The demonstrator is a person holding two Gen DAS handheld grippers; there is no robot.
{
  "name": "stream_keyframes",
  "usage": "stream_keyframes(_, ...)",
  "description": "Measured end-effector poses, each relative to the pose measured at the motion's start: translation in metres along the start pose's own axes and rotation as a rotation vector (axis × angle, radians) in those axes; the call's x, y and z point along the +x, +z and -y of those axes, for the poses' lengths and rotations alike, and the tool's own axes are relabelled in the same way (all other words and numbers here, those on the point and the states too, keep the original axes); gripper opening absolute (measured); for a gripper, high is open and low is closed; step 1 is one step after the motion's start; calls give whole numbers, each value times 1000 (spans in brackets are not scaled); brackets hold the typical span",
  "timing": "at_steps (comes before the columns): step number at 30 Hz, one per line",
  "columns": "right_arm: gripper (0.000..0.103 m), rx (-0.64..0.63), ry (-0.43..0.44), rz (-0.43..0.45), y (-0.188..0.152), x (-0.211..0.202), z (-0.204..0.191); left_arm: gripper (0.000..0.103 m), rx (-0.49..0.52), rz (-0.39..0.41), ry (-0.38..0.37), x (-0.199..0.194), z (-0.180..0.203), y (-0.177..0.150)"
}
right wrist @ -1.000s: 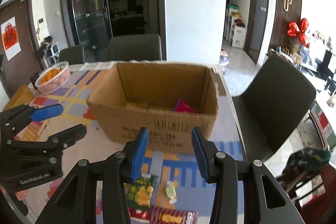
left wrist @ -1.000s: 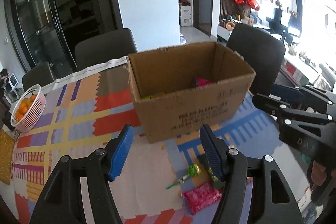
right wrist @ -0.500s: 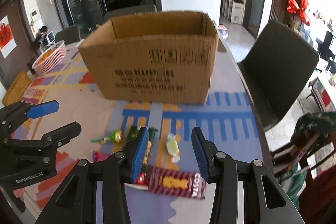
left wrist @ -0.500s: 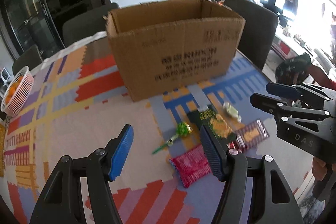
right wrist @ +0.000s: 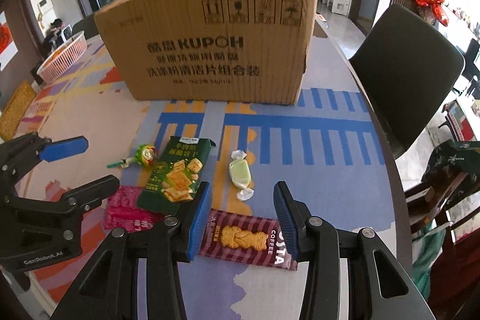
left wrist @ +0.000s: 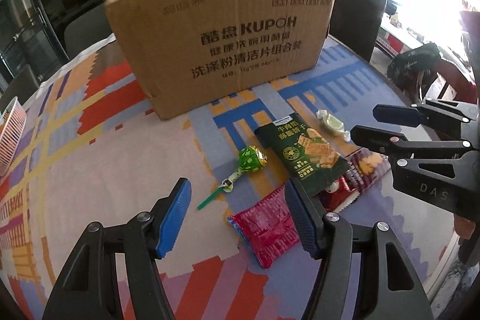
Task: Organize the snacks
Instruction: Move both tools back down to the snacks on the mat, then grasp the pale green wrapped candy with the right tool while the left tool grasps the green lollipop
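Snacks spread below both grippers, box beyond

Your left gripper (left wrist: 237, 215) hangs spread wide and empty, with the pink packet (left wrist: 267, 227) lying between its fingers and the lollipop (left wrist: 250, 159) just ahead. Your right gripper (right wrist: 243, 218) is likewise released, straddling the striped coffee biscuit bar (right wrist: 246, 240); the pale green candy (right wrist: 240, 174) sits just in front of it. The dark green cracker pack (right wrist: 177, 173) lies to its left, overlapping the pink packet. The cardboard box (right wrist: 210, 50) stands upright farther ahead on the patterned tablecloth (right wrist: 315, 158). A pink basket (right wrist: 64, 56) sits far left and a dark chair (right wrist: 411, 71) at the right.
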State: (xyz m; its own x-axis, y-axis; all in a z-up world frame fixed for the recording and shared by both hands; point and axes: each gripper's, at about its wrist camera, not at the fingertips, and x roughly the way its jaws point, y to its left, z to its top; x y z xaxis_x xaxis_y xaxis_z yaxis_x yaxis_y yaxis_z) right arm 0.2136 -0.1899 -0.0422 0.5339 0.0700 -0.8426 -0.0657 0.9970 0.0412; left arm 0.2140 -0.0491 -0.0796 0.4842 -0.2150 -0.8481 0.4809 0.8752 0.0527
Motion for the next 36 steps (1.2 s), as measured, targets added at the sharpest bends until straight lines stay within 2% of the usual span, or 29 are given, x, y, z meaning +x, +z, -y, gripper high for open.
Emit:
stream_keyframes(9,44,-23,-4,-47,3,28,0,64,-2,-45,-18,30,-5,5)
stream_keyframes(16,44,-25,1,-64,8,42,1,64,-26,-62,-54,43,-10,11)
stream_keyframes(27,43,-16,11,-80,13,56,0,61,-55,-75,-62,56,-12,16)
stream_keyframes(31,41,-18,4,-78,13,57,0,51,-75,-70,-62,56,-14,20)
stream_keyframes(33,36,-21,-9,-78,14,57,-1,43,-84,-67,-68,56,-14,22)
stream_keyframes(34,35,-21,-13,-79,14,58,-1,36,-88,-67,-70,56,-13,24)
stream_keyframes(35,31,-19,-11,-79,14,58,-1,28,-93,-67,-70,57,-13,24)
stream_keyframes(36,25,-16,-7,-79,14,58,-1,26,-100,-68,-74,57,-13,26)
